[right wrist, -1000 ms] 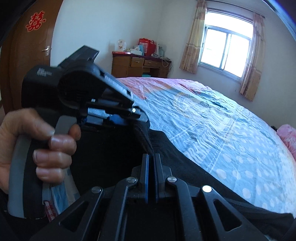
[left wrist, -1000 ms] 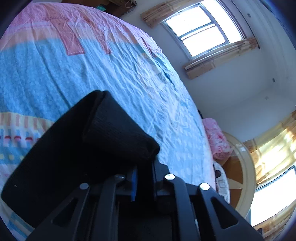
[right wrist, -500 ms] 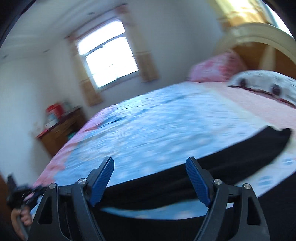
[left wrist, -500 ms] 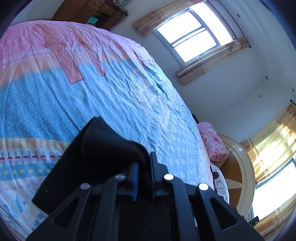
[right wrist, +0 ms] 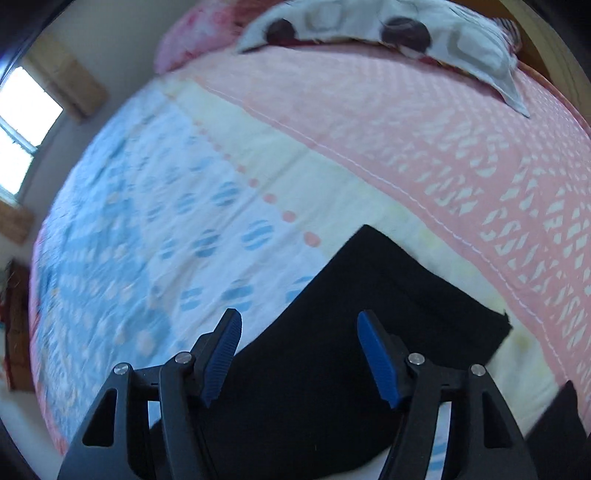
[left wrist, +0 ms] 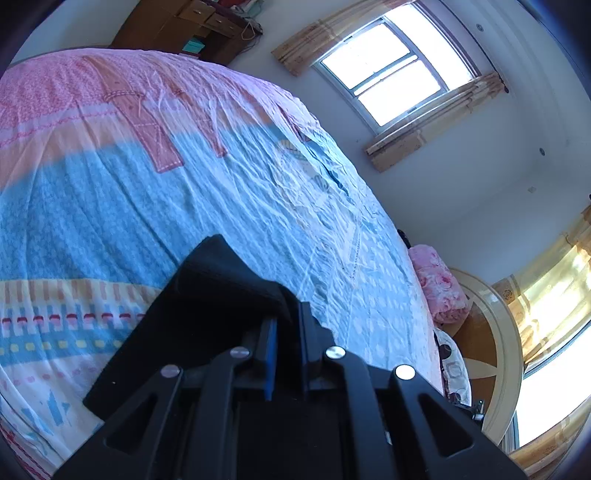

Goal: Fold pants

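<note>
Black pants point(left wrist: 199, 314) lie on a patterned bedspread point(left wrist: 110, 206). In the left wrist view my left gripper point(left wrist: 286, 332) is shut on a bunched fold of the black cloth, lifted a little off the bed. In the right wrist view the other end of the pants point(right wrist: 388, 314) lies flat, its square end toward the pink part of the bedspread point(right wrist: 406, 129). My right gripper point(right wrist: 299, 332) hovers above that end, jaws closing but still wide apart, blue pads point(right wrist: 376, 354) free of the cloth.
A white pillow point(right wrist: 388, 33) with dark spots and a pink quilt point(left wrist: 439, 284) lie at the head of the bed beside a rounded headboard point(left wrist: 498, 354). A wooden dresser point(left wrist: 192, 26) stands past the foot of the bed. Windows point(left wrist: 391, 62) with curtains line the wall.
My right gripper let go of the pants near the left gripper, opened, and swung far along the bed to the other end of the pants, tipping downward. The left gripper rose slightly, still gripping.
</note>
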Demonstrator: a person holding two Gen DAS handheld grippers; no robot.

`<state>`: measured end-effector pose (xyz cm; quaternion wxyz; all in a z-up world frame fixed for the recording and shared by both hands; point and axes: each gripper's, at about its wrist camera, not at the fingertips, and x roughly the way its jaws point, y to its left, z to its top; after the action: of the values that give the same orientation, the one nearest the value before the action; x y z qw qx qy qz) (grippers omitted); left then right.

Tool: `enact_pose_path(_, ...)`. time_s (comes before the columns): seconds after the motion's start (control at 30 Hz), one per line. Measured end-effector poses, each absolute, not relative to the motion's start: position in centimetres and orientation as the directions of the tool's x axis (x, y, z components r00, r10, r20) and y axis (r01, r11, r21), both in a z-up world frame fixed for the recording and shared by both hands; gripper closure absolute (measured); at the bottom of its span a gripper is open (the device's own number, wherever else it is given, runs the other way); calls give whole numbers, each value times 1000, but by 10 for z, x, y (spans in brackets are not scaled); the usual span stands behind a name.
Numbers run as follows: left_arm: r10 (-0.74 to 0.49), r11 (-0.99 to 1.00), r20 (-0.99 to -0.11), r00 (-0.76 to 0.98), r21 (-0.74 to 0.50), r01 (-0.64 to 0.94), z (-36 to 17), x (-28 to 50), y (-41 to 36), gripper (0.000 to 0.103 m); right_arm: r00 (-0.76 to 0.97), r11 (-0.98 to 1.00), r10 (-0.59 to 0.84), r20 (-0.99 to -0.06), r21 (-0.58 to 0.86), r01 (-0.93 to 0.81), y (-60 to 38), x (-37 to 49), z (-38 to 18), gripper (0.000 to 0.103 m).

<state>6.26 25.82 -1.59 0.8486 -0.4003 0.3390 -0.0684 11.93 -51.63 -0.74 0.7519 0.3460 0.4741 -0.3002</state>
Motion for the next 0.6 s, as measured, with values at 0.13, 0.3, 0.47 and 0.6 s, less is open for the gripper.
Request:
enact_pose_path(0.13,-381,674,-532,756,-719,-166,-19,65,259,93,202,579,-214,-956,43,815,-518,151,-24,37)
enact_pose_path(0.3,-379,674,-536,755,-719,-171,-19,69,265,93,72,605,-282,-957,-119,787,-509,167,-30,82)
enact_pose_path(0.47,-377,687,-516,769,-713,-141,-8,69,272,93,242,561,-128,-962,131,818,-525,131,-7,98)
enact_pose_path(0.6,-348,687,-480,805,-715,-130,4,58,285,95,572,539,-44,-819,462,704,-534,71,46,98)
